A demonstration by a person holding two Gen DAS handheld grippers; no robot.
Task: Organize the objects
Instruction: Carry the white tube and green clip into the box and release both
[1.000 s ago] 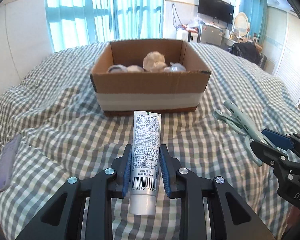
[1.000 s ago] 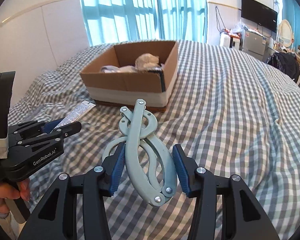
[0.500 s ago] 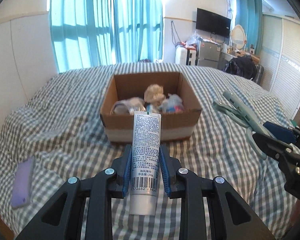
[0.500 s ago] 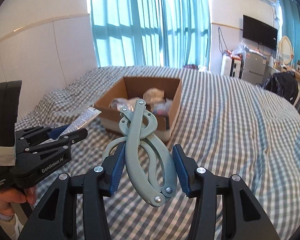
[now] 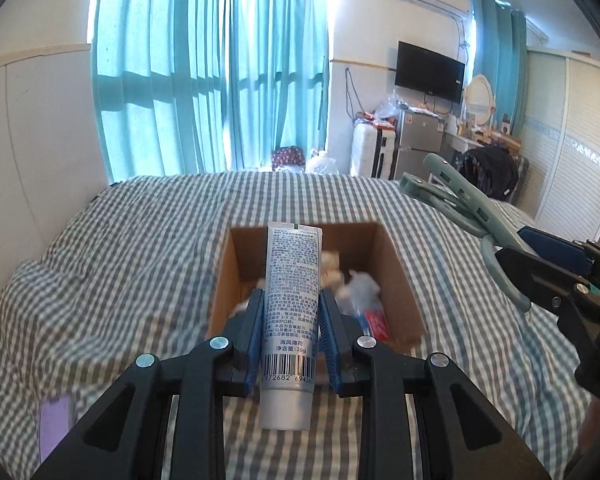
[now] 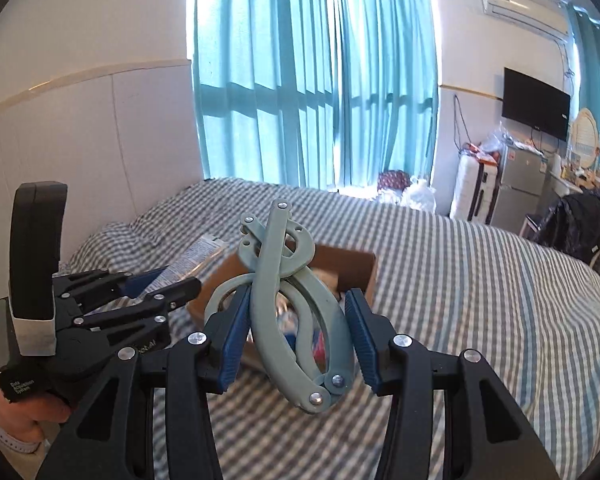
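Note:
My left gripper point(image 5: 291, 320) is shut on a white toothpaste tube point(image 5: 292, 300), which points forward over the open cardboard box point(image 5: 396, 280) on the checked bed. Crumpled paper and small packets lie inside the box. My right gripper point(image 6: 296, 320) is shut on a grey-green folding plastic tool point(image 6: 284, 292), held in the air just before the box point(image 6: 352, 268). Each view shows the other hand: the right gripper point(image 5: 540, 256) with its tool point(image 5: 460, 200) at the right edge, the left gripper point(image 6: 156, 284) with the tube point(image 6: 198, 254) at the left.
A purple phone point(image 5: 54, 428) lies on the bedspread at the lower left. A person's hand point(image 6: 20, 412) grips the left tool's handle. Beyond the bed stand teal curtains, a wall television, a fridge and a cluttered desk.
Both grippers have risen off the bed with their loads and come forward toward the box. The box now sits lower in both views, under the tube's end.

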